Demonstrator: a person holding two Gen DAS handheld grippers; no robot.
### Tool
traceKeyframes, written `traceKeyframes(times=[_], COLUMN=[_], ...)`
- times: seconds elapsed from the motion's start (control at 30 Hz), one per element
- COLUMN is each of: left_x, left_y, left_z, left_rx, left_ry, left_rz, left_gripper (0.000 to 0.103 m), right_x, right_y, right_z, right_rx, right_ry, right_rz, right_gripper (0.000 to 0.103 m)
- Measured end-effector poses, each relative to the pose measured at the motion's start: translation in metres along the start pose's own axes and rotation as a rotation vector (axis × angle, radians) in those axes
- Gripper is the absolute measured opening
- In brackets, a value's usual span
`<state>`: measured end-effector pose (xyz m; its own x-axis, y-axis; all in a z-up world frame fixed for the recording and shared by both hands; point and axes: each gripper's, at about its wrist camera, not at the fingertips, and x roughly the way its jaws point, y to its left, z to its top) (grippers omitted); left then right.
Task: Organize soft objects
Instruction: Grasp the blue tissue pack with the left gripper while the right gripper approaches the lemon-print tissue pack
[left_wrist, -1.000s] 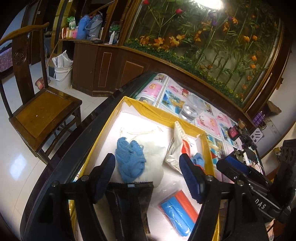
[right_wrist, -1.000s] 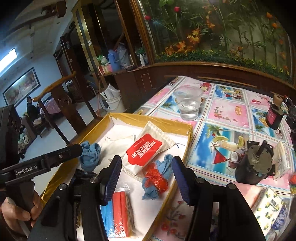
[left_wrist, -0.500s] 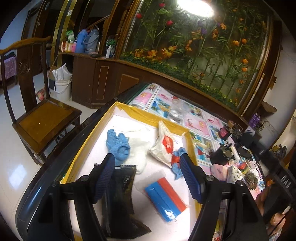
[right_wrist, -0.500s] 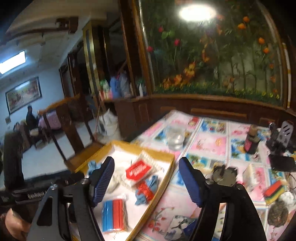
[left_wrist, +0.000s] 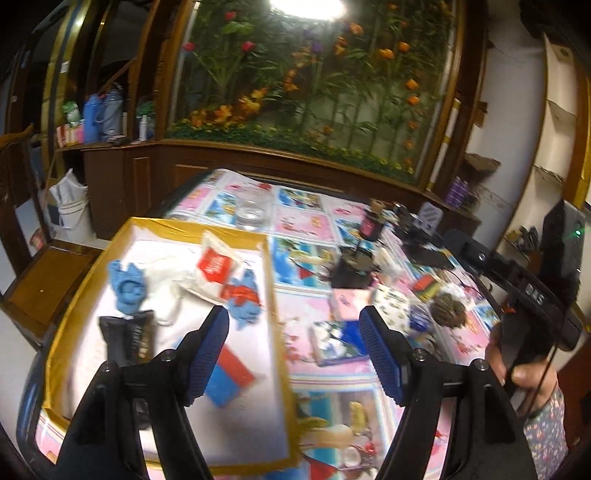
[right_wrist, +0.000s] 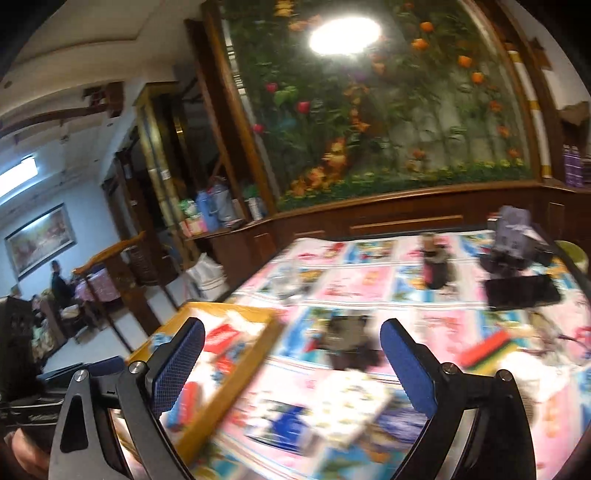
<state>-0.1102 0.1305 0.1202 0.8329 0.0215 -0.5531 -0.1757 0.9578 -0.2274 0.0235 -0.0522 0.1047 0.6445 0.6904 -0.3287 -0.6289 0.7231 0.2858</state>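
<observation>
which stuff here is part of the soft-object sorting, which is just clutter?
Job:
yellow tray
blue cloth
white pouch with red label
black packet
red and blue pack
tissue pack

Clutter:
glass
dark bottle
scouring ball
patterned tablecloth

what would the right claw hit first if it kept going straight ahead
Probably the patterned tissue pack lying on the tablecloth, just ahead between the open right claw fingers. Blur makes depth uncertain.

Black gripper frames with silver screws carry ribbed blue fingers (left_wrist: 207, 354); a floral sleeve (left_wrist: 543, 439) shows.
</observation>
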Motion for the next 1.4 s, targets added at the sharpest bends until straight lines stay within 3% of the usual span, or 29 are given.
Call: traceKeyframes(times=[0.1,0.23,0.33,0.57,0.7,0.87,0.9,1.03,1.27,1.4], left_x=[0.008,0.027,0.043,0.102,0.134,0.171,0.168,0.159,0.113,0.082], left_y=[-0.017,-0.044,-0.06,-0.087,-0.085,-0.063,-0.064,-0.079,-0.105,-0.114], left_z=[-0.007,-0.016,-0.023,-0.025,-0.012,-0.009,-0.01,-0.02,-0.053,-0.054], left_rx=[0.018,0.063,0.081,0.201,0.153,0.001,0.001,0.084,0.139,0.175], left_ry=[0.039,0.104,0.149,0.235,0.281,0.362,0.337,0.379,0.437,0.401], left_rz=[-0.056,-0.082,-0.095,0.01,-0.029,-0.073,-0.075,-0.082,-0.241,-0.293], left_gripper=[0.08,0.08,0.086,0.087,0.087,0.087,0.087,0.088,0.091,0.092], right_x=[-0.016,-0.037,-0.049,-0.054,-0.049,-0.047,-0.047,-0.047,-0.052,-0.053], right_y=[-0.032,-0.073,-0.088,-0.087,-0.081,-0.079,-0.079,-0.08,-0.085,-0.09], right_z=[-0.003,-0.005,-0.005,-0.006,-0.009,-0.012,-0.012,-0.012,-0.013,-0.014], right_rx=[0.05,0.142,0.179,0.199,0.2,0.203,0.202,0.211,0.219,0.235], right_ry=[0.006,0.003,-0.003,0.014,0.034,0.052,0.054,0.052,0.036,0.036], right_rz=[-0.045,-0.083,-0.086,-0.056,-0.043,-0.023,-0.024,-0.025,-0.036,-0.048], right_gripper=[0.098,0.098,0.098,0.098,0.098,0.098,0.098,0.098,0.098,0.098])
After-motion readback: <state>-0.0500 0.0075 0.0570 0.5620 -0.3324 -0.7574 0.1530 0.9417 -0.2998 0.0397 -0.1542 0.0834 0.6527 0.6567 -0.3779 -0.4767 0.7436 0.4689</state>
